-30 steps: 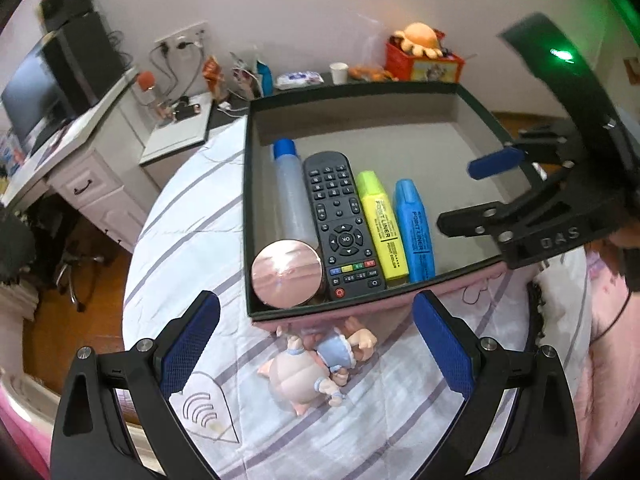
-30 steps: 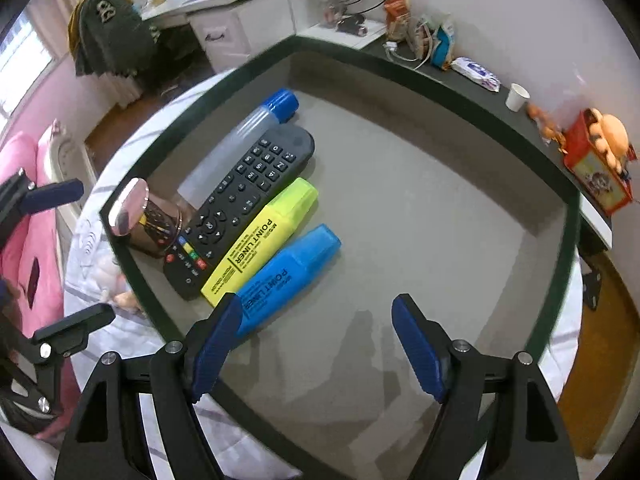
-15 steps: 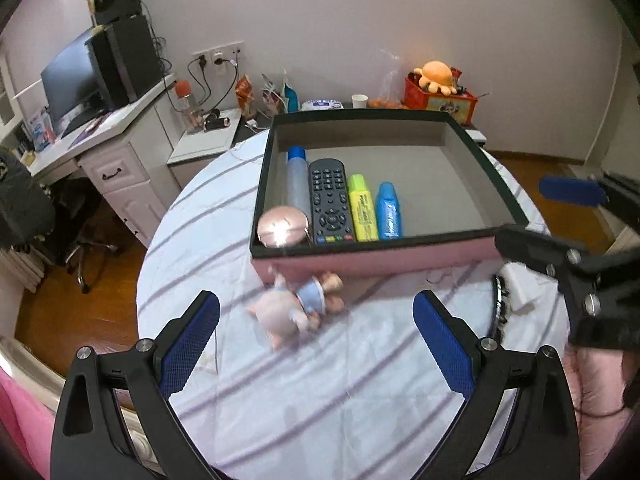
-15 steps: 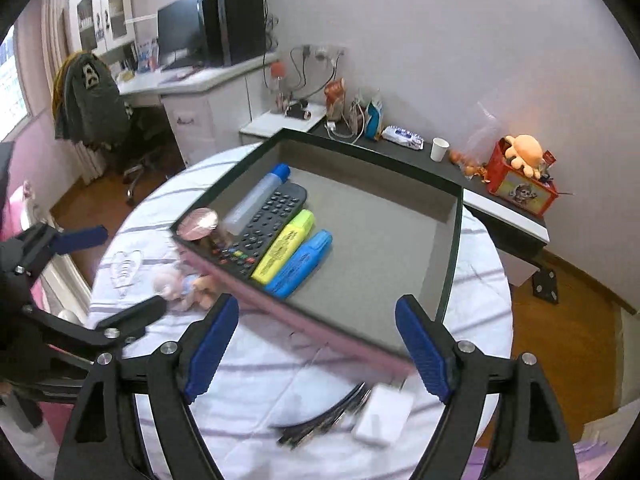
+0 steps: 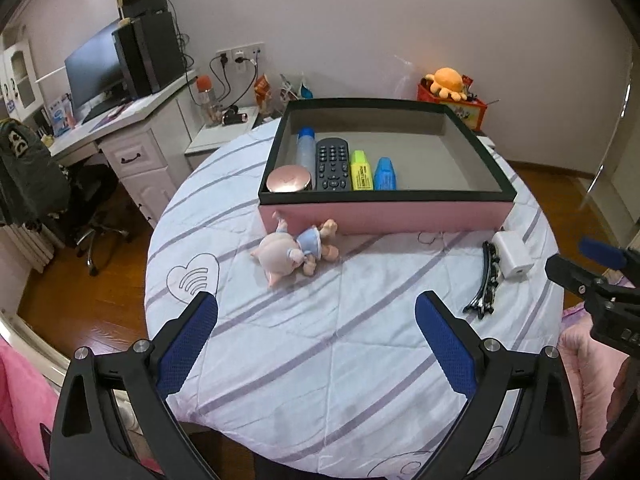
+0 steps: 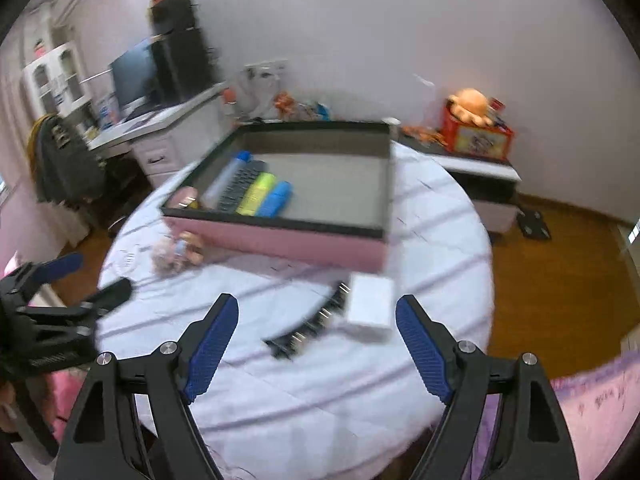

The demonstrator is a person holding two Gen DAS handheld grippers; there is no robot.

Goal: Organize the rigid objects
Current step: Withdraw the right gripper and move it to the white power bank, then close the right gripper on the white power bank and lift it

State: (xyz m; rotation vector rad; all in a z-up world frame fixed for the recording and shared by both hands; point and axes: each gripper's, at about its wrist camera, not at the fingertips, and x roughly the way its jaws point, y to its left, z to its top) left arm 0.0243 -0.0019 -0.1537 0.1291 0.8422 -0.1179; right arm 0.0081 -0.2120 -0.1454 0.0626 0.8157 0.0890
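On the striped round table (image 5: 360, 360), at twelve o'clock from your left gripper (image 5: 316, 344), sits the pink box (image 5: 384, 216) with its dark rim and grey floor. Inside it, along the left part, four items lie side by side: a clear tube with a blue cap (image 5: 306, 150), a black remote (image 5: 332, 164), a yellow highlighter (image 5: 361, 170) and a blue highlighter (image 5: 385, 174). A round rose-gold compact (image 5: 289, 179) stands in the near left corner, touching the tube's end.

Outside the box — just in front of its pink wall, at about eleven o'clock from your left gripper — a small pig doll in a blue dress (image 5: 294, 254) lies on its side. At two o'clock, a white charger block (image 5: 512, 254) rests beside a black hair clip (image 5: 486, 280); in the blurred right wrist view both lie between and just beyond your right gripper (image 6: 316, 344).

Both grippers have their jaws wide apart with nothing between them, and both hang above the cloth, touching none of the items.

At ten o'clock beyond the table: a white desk (image 5: 132, 140) with a monitor (image 5: 94, 68).
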